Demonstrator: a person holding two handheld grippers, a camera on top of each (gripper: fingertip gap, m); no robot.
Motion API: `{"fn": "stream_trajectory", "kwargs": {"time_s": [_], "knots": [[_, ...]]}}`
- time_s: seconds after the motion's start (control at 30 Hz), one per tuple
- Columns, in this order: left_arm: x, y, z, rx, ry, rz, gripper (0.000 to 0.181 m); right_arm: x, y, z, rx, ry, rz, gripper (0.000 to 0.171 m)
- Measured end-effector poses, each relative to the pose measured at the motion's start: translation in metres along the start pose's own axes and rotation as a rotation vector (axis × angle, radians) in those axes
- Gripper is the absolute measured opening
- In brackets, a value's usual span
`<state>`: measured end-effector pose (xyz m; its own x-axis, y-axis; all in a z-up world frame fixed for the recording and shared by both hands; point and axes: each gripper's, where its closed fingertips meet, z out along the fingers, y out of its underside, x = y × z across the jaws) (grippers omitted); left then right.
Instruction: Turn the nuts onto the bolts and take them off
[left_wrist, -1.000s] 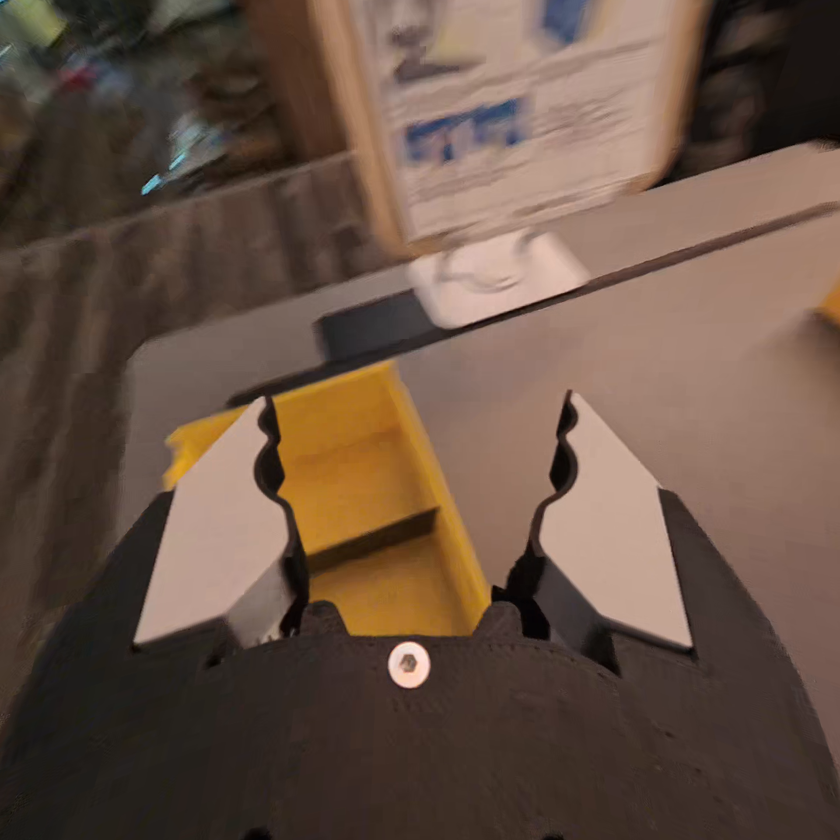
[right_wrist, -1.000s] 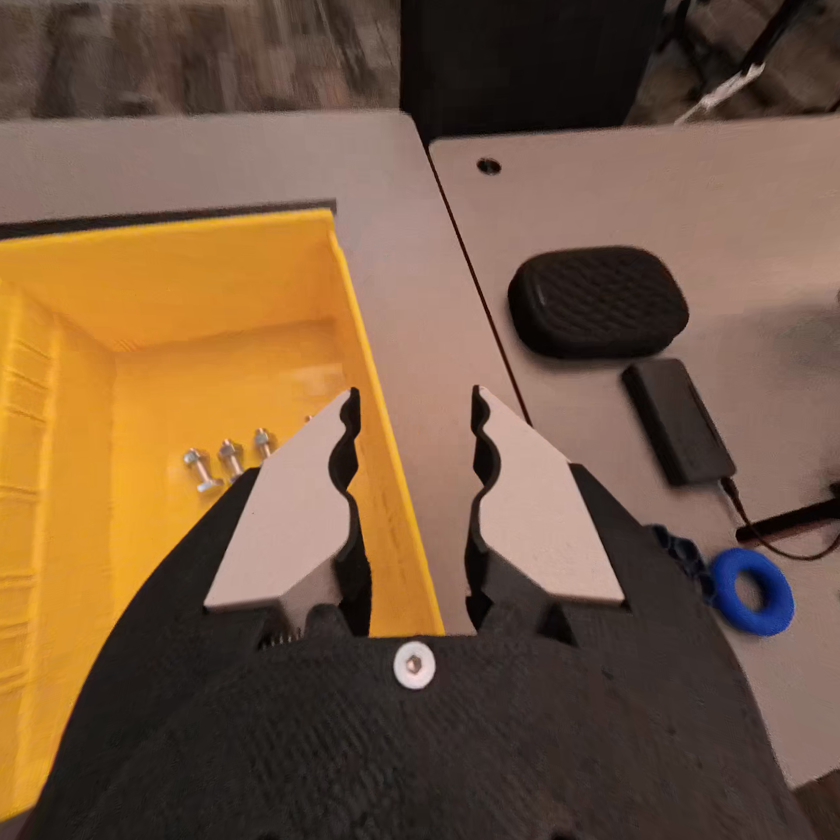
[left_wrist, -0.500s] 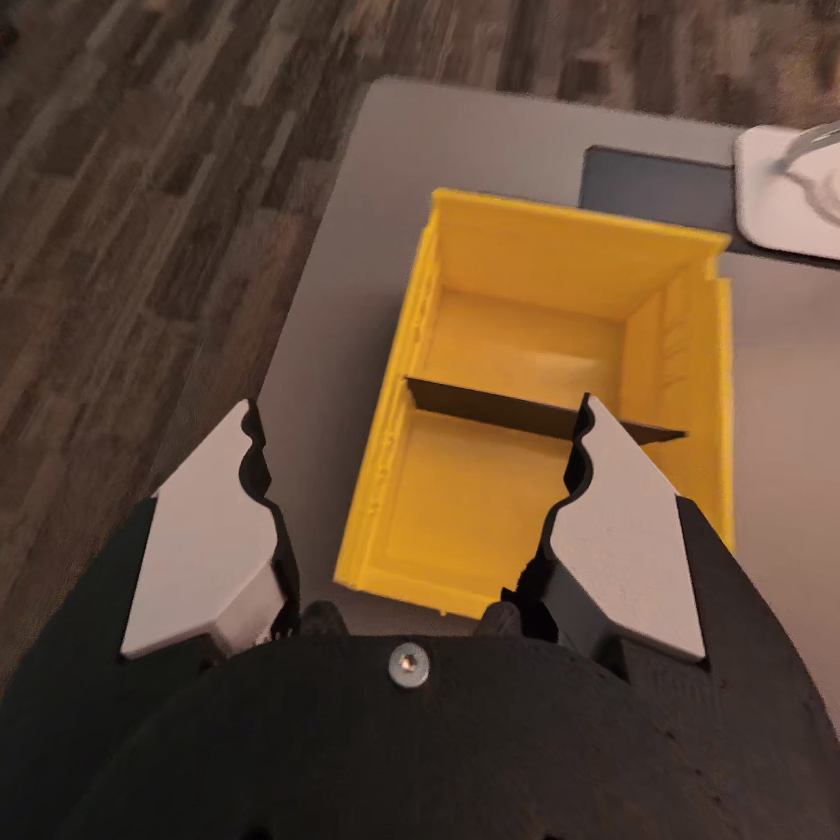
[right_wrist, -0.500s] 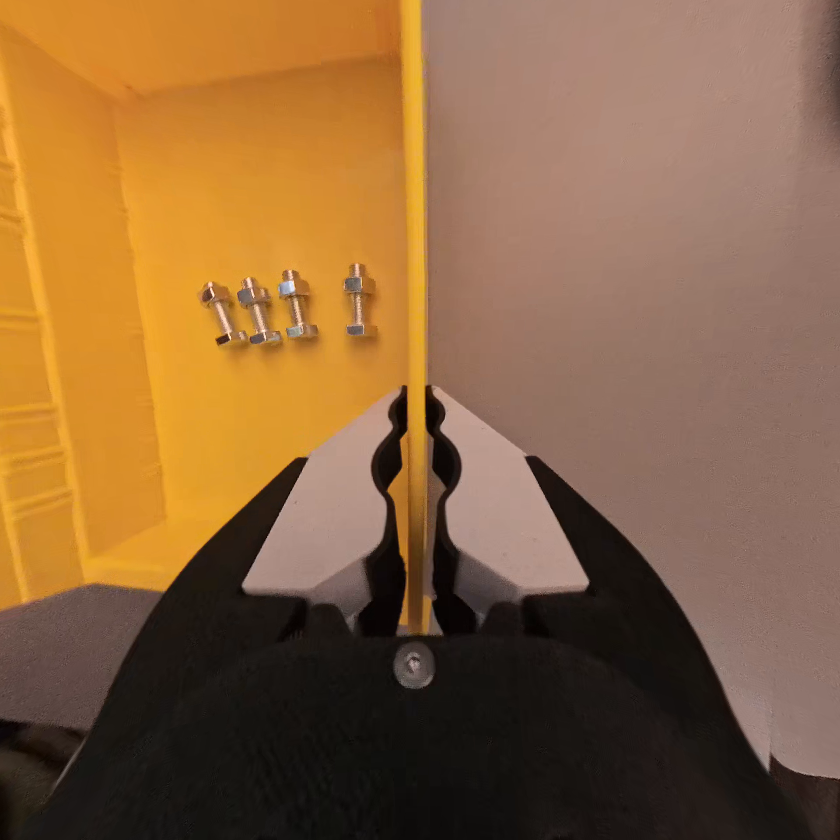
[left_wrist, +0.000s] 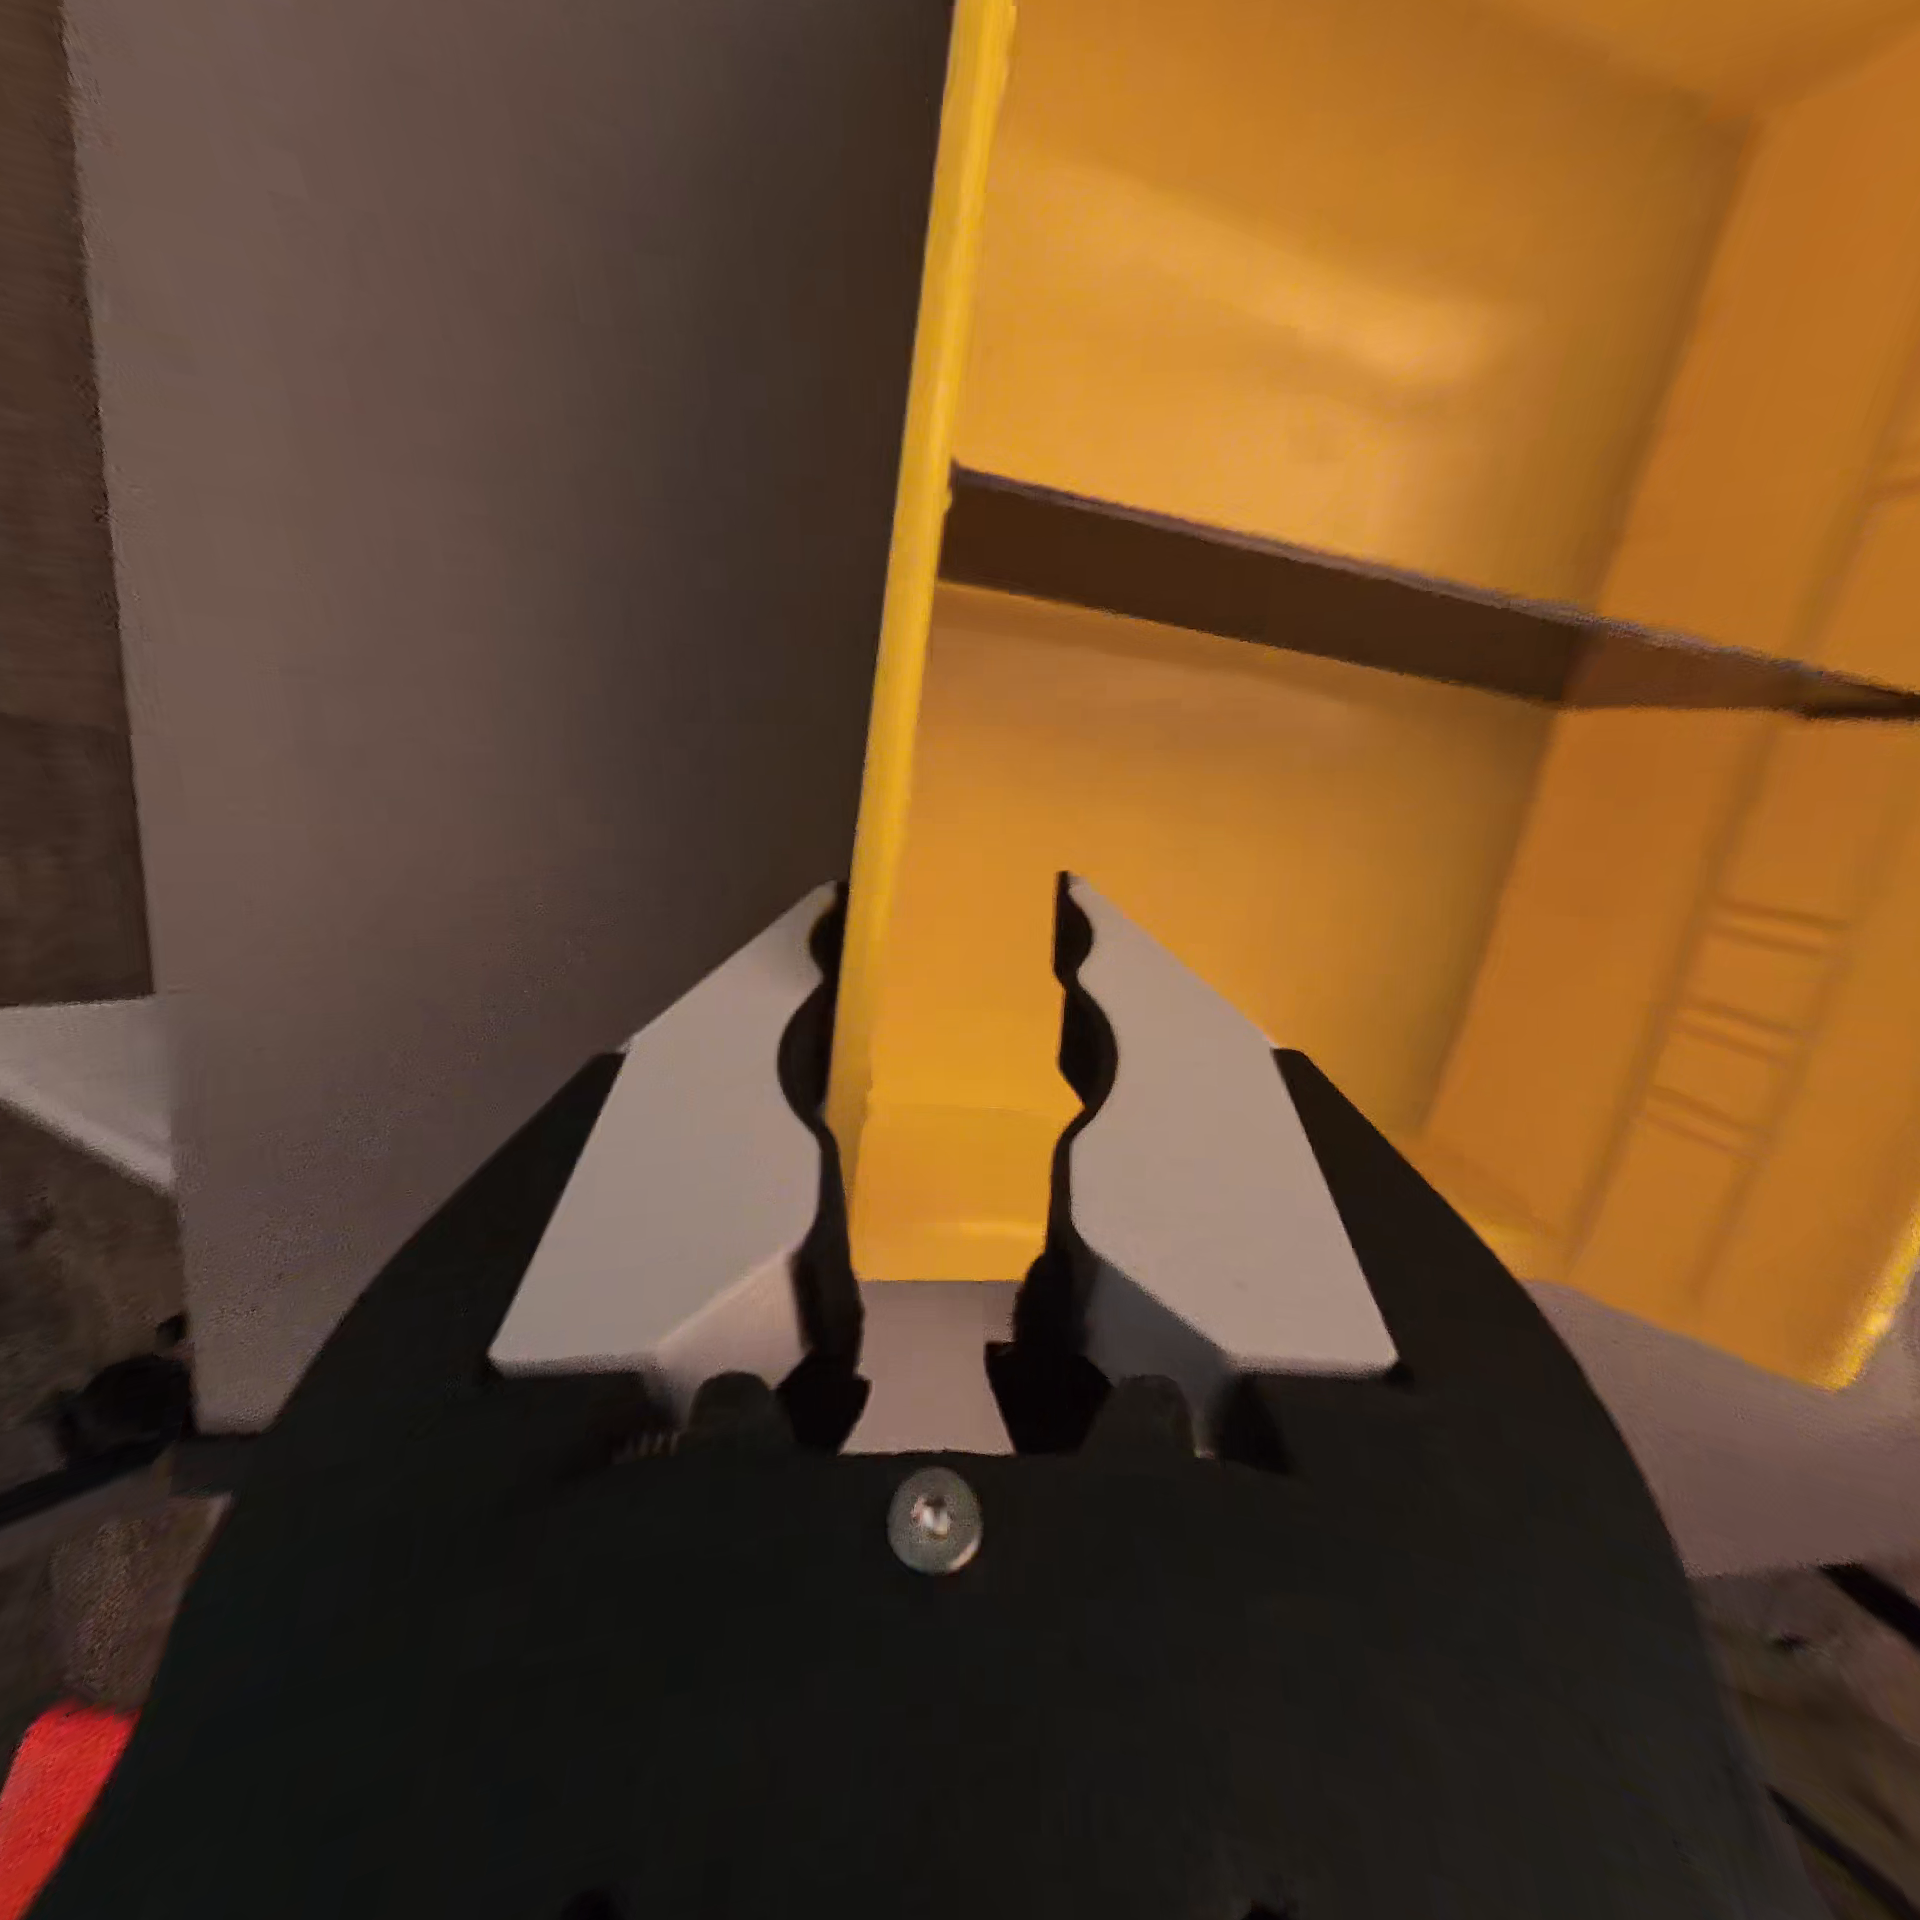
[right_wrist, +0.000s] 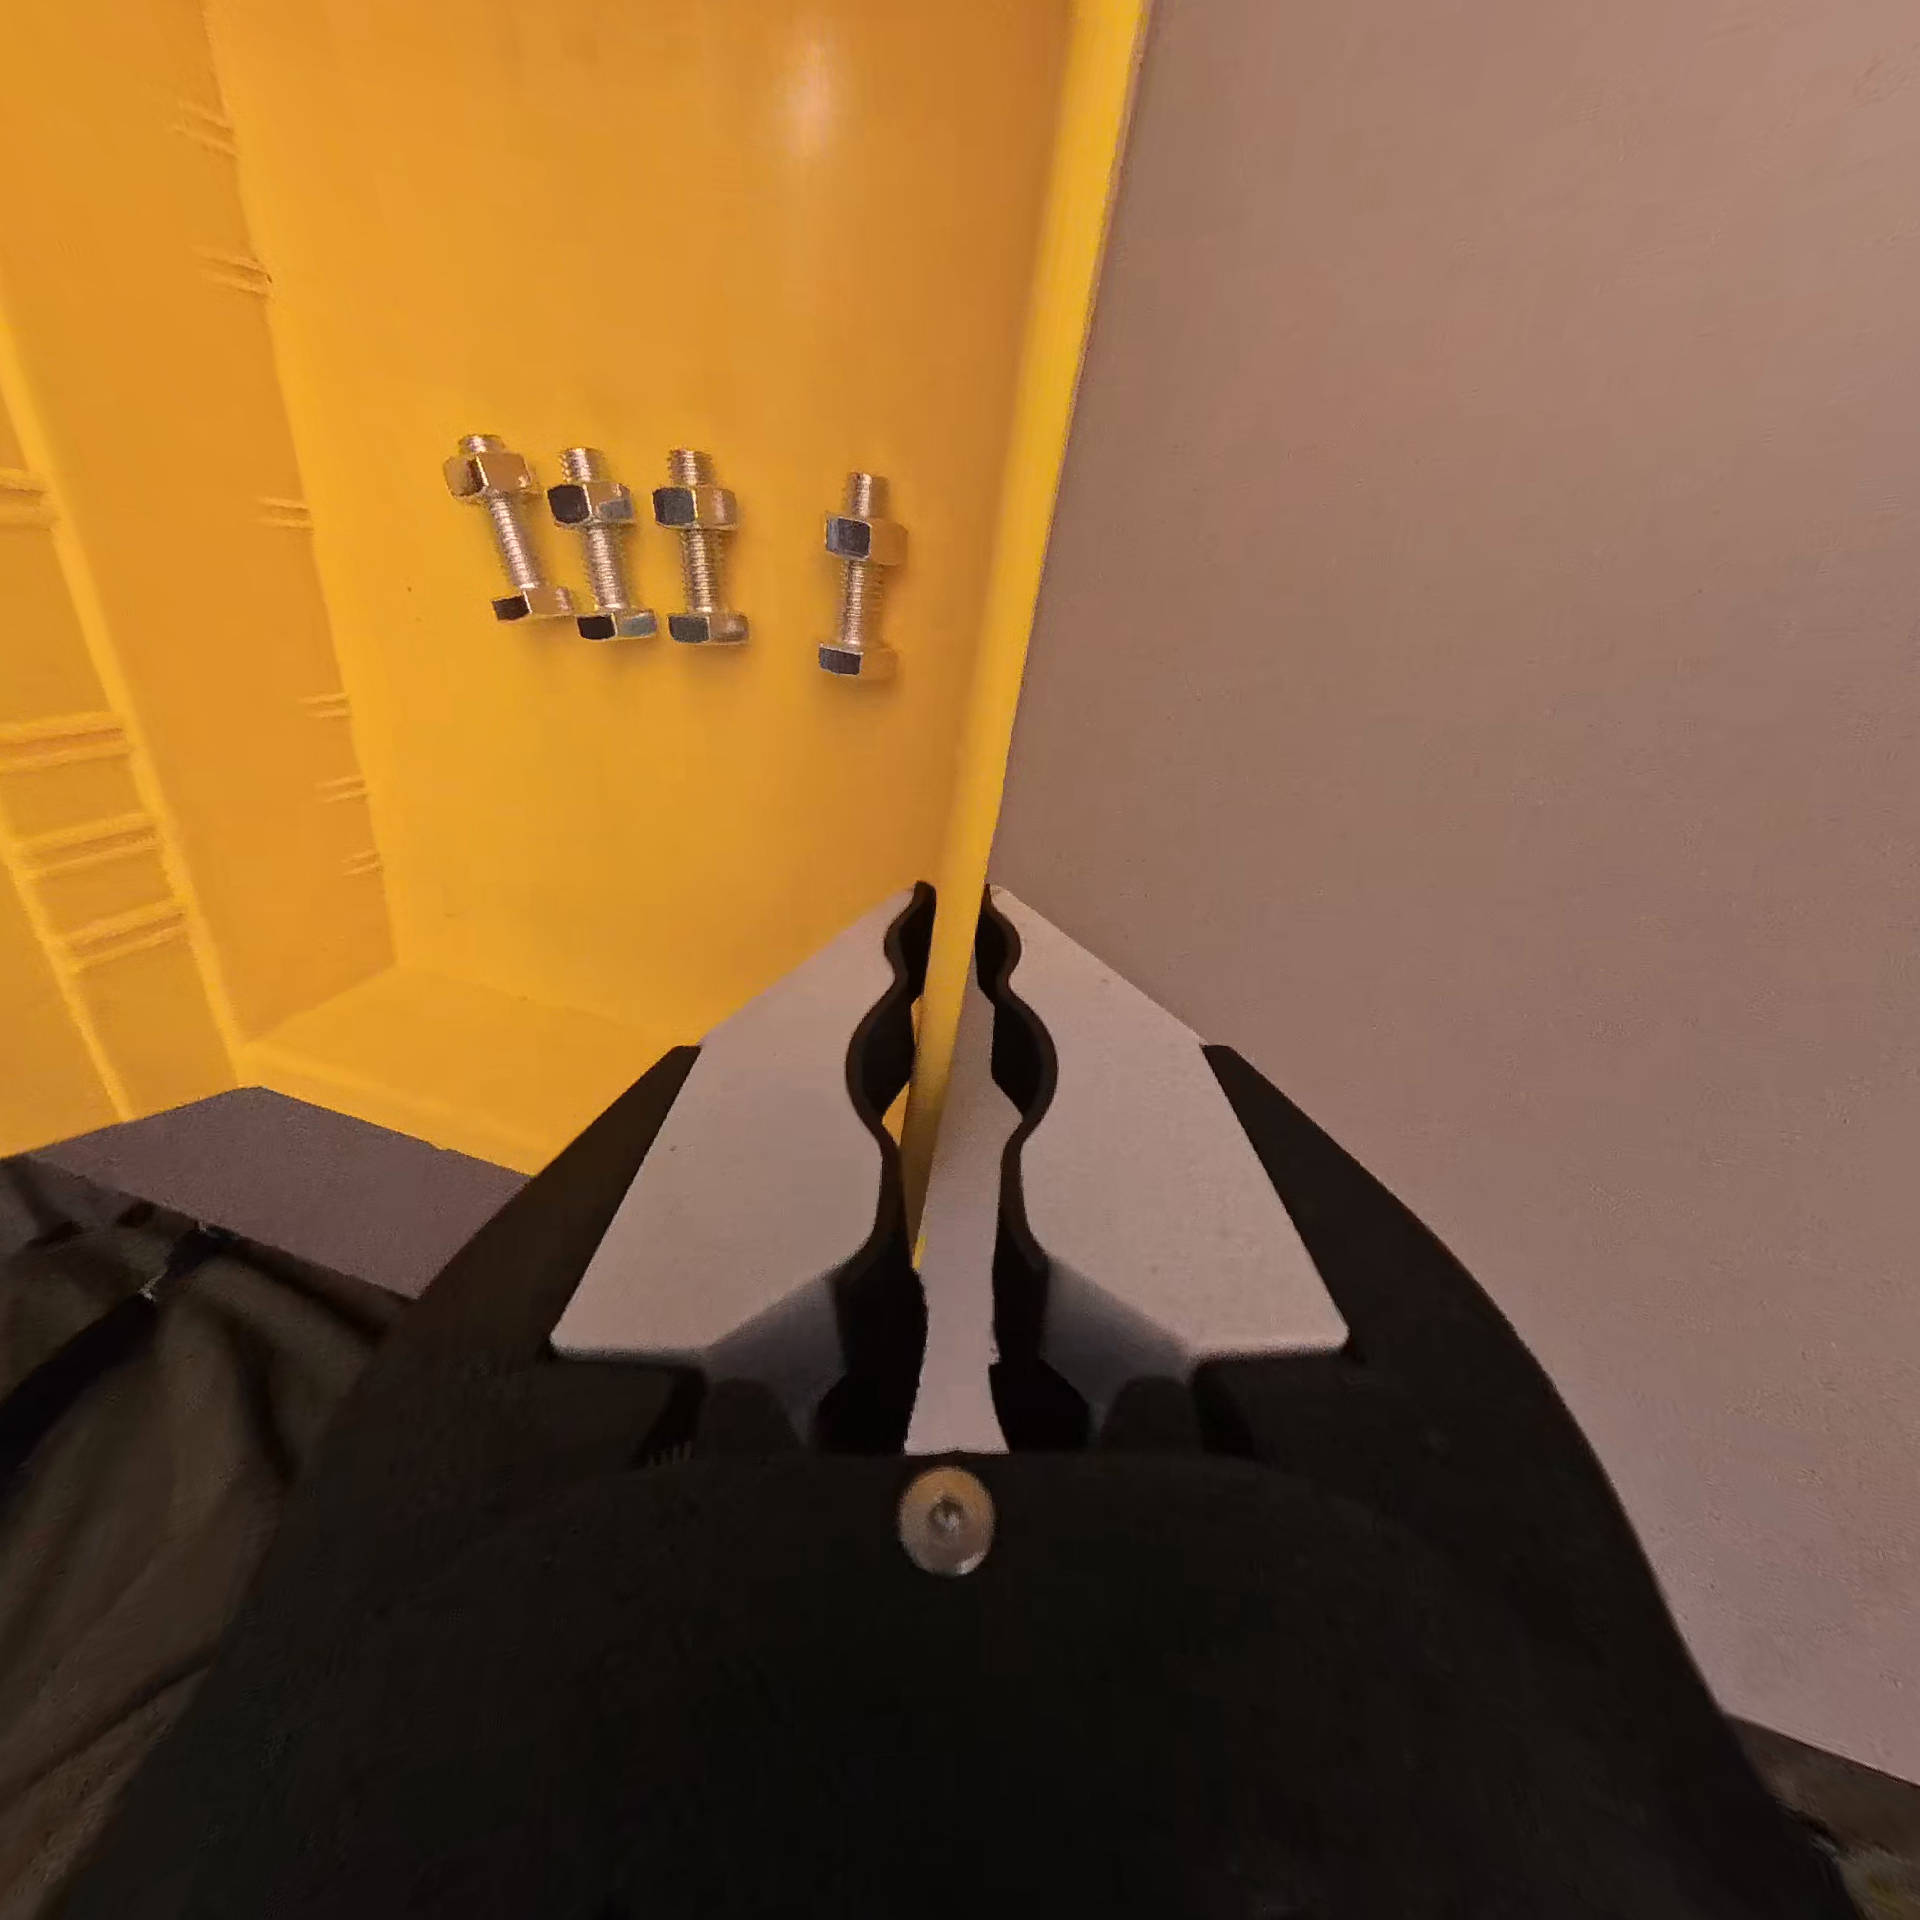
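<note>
Several silver bolts (right_wrist: 686, 551), each with a nut on it, lie in a row on the floor of a yellow bin (right_wrist: 582, 260). My right gripper (right_wrist: 956, 891) is shut on that bin's right wall (right_wrist: 1049, 520), one finger inside and one outside. In the left wrist view a second yellow bin (left_wrist: 1299, 883) with a black divider (left_wrist: 1247, 592) holds nothing that I can see. My left gripper (left_wrist: 945, 888) straddles its left wall (left_wrist: 904, 623). It is open, with the outer finger against the wall and the inner finger apart from it.
Both bins sit on a grey table (left_wrist: 468, 520), which also shows in the right wrist view (right_wrist: 1455, 623). The table's near edge lies close below both grippers. A red object (left_wrist: 52, 1787) shows at the bottom left, and dark cloth (right_wrist: 156, 1403) lies below the table edge. The grippers' ends are close to 75 centimeters from one another.
My left gripper has come down from above the divided bin onto its left wall and narrowed its jaws. My right gripper stays shut on the other bin's wall; the bolts now look closer.
</note>
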<state>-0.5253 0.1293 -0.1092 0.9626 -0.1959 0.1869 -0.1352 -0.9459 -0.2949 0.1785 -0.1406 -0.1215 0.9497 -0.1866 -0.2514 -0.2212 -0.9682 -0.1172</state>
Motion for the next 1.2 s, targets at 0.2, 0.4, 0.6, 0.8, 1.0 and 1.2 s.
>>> {"fn": "stream_trajectory", "kwargs": {"time_s": [0.2, 0.4, 0.6, 0.8, 1.0, 1.2], "knots": [[0.038, 0.016, 0.010, -0.183, -0.045, 0.258, 0.005, -0.025, -0.007, 0.009, -0.098, 0.034, -0.005, 0.003], [0.105, 0.023, 0.023, -0.308, -0.088, 0.470, 0.013, -0.056, -0.012, 0.017, -0.158, 0.030, -0.026, 0.003], [0.157, 0.055, 0.029, -0.447, -0.106, 0.660, 0.014, -0.077, -0.012, 0.021, -0.193, 0.074, -0.071, 0.004], [0.191, 0.060, 0.013, -0.360, -0.061, 0.763, 0.039, -0.077, -0.022, -0.001, -0.079, 0.055, -0.114, 0.011], [0.202, 0.038, -0.046, -0.019, -0.016, 0.779, 0.049, -0.113, -0.056, -0.091, 0.428, 0.156, -0.121, 0.021], [0.227, 0.010, -0.108, 0.369, 0.065, 0.790, 0.039, -0.322, -0.079, -0.125, 0.745, -0.359, -0.637, 0.038]]}}
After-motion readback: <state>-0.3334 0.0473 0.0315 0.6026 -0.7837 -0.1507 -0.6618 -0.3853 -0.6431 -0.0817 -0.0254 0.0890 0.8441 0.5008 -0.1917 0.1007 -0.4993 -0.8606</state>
